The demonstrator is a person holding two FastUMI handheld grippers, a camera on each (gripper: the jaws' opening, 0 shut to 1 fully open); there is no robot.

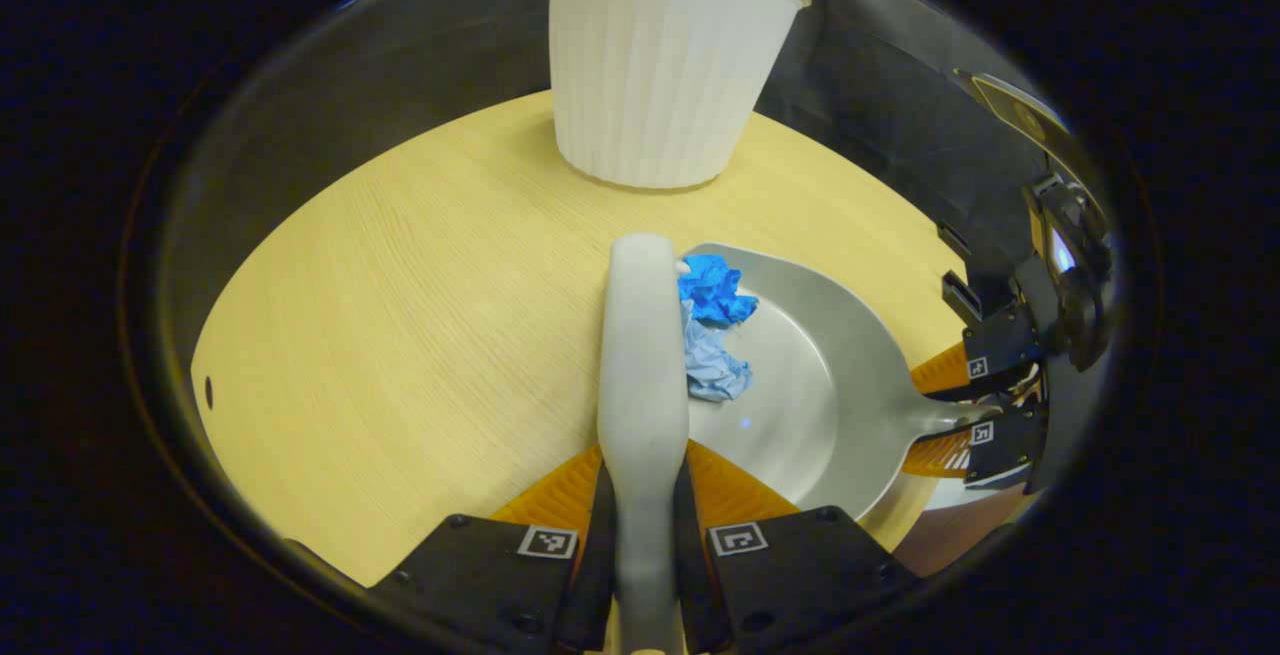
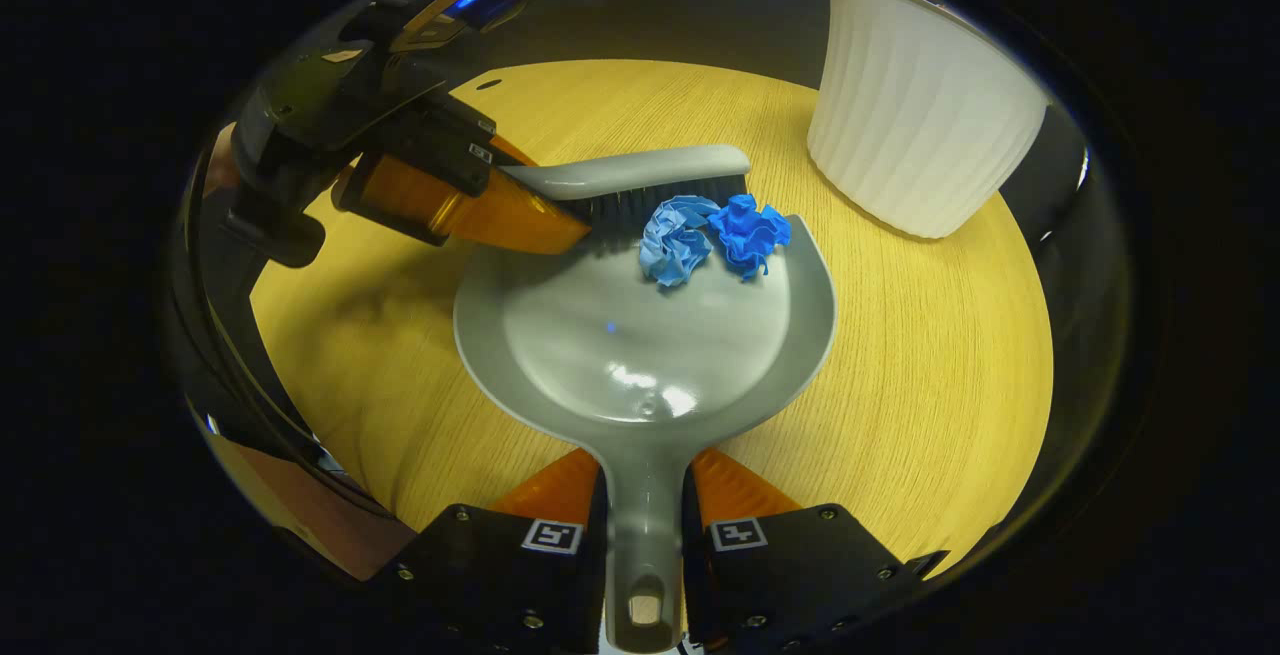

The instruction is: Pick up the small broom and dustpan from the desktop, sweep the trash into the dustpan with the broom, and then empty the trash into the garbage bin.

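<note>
In the left gripper view, the table (image 1: 400, 315) lies bare and open from the broom (image 1: 640, 355) to its near and side edges. The white bin (image 1: 660, 65) stands upright toward the far edge, blocking the way straight ahead. In the right gripper view a strip of bare wood lies between the bin and the dustpan (image 2: 640, 335). Two paper balls (image 2: 715, 235) rest at the pan's front lip against the bristles. Beside the pan, the left gripper (image 2: 500, 205) crowds that side.
</note>
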